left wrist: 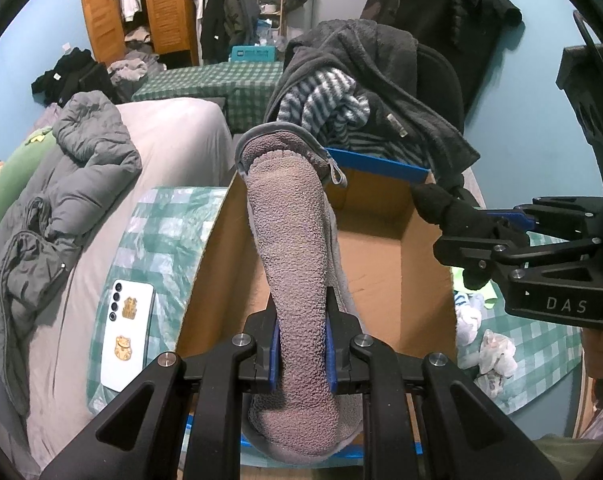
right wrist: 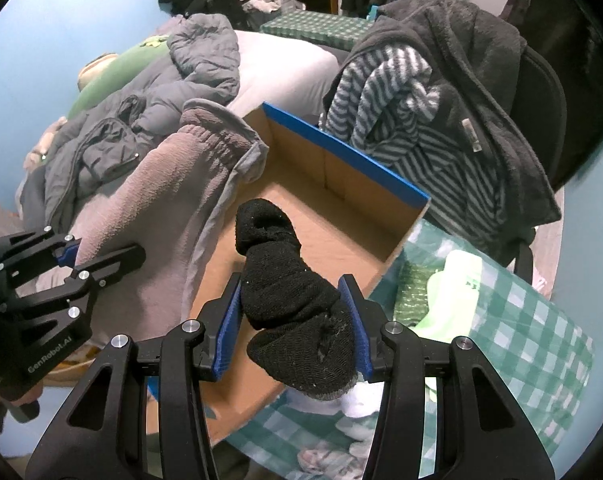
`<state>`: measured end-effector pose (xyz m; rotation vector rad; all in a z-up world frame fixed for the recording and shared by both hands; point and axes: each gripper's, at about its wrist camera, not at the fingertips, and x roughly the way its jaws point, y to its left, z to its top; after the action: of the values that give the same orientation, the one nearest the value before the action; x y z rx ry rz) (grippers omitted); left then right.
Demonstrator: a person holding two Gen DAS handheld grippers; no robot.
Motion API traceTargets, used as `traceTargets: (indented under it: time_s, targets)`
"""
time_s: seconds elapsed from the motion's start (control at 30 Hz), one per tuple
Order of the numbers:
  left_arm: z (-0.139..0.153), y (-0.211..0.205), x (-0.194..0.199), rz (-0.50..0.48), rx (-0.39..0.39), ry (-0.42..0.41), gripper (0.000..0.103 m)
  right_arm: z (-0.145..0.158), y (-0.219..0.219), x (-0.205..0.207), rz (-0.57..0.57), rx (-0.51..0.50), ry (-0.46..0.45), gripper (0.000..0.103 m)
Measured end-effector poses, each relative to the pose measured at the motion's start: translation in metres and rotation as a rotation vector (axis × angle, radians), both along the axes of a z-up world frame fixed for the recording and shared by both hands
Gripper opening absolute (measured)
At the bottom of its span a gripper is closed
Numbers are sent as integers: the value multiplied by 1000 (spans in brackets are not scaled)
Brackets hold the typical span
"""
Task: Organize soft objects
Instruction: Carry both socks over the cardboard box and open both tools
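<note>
Each tool is a matte black frame of angular arms with triangular cut-outs, joined by round silver screws, and carries blue ribbed pads on its fingers. The left tool [left wrist: 303,350] reads "GenRobot.AI" in grey, the right tool [right wrist: 297,322] "DAS".

The open cardboard box [right wrist: 333,216] at frame centre is left clear inside; its far side is crowded by clothes draped over a chair [right wrist: 441,92], its left by a bed [left wrist: 173,132].
</note>
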<state>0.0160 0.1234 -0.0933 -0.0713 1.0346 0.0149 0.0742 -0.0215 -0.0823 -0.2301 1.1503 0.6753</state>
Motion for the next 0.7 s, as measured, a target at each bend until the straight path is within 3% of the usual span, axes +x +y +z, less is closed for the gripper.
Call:
traceTargets:
  time_s: [0.27,0.5,0.7]
  targets:
    - [-7,5,2,-1,-4,20,18,-7,14,1,6,-2,21,48]
    - [-5,6,0,-10,21,9,28,-10,25,-1,20,-11,19,50]
    - [3,8,-2,-12,43,-17,35,-6,25,-2,-4,-7,6,66]
